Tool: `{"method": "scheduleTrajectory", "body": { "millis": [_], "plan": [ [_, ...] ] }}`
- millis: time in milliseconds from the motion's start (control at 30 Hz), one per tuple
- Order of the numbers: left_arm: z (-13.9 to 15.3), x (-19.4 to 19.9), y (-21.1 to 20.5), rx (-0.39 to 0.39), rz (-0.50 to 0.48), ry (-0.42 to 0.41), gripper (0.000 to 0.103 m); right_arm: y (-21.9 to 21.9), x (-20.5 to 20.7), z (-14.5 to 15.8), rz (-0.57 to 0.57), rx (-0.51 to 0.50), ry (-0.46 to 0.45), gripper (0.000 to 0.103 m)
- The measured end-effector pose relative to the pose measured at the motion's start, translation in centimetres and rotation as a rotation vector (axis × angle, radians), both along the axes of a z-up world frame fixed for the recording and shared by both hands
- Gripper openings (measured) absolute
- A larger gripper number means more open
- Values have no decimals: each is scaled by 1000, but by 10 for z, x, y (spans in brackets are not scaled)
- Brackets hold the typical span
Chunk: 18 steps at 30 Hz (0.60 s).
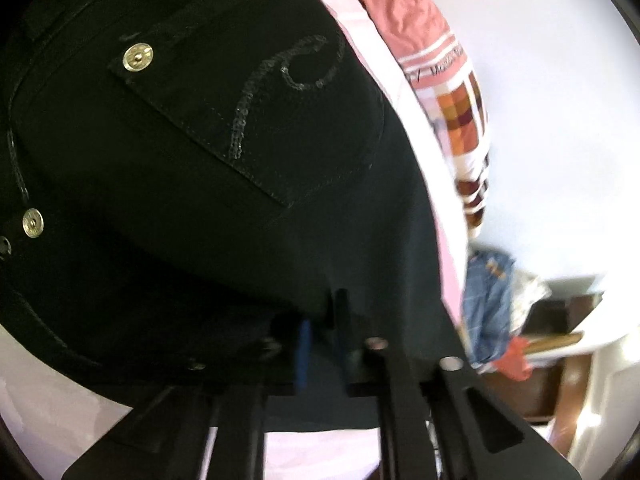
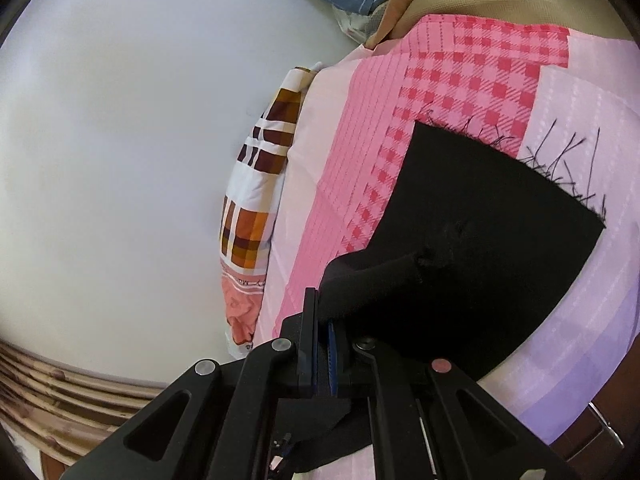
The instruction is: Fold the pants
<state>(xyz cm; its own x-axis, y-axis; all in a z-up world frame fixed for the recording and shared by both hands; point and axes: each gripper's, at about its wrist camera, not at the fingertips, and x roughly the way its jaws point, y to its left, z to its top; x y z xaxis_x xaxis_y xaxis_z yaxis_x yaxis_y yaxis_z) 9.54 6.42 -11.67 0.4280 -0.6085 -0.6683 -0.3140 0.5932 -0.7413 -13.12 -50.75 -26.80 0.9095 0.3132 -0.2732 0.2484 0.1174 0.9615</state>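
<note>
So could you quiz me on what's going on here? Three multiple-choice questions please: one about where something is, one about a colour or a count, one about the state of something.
1. Where does the frayed hem of the pants lie?
A. on the pink checked sheet
B. on the wooden floor
C. on the blue garment

2. How many metal buttons show near the back pocket?
A. none
B. two
C. five

3. What is the right tool doing?
A. hanging open
B. shut on nothing
C. shut on the pants

Answers:
1 A: the frayed hem rests on the pink checked sheet.
2 B: two metal buttons show by the back pocket.
3 C: the right tool pinches a fold of the black pants.
</note>
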Motion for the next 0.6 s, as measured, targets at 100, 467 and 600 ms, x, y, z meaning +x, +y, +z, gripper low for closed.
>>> {"method": "scheduleTrajectory", "body": {
  "millis": [100,467,600],
  "plan": [
    [1,-2,0,21,-5,-1,6,1,1,6,6,-16,-8,7],
    [17,-30,13,51,-15,-11,6,-1,-15,2,2,-34,-8,7],
    [17,-42,17,84,-32,16,6,0,-27,-7,-2,-47,23,7]
  ]
}}
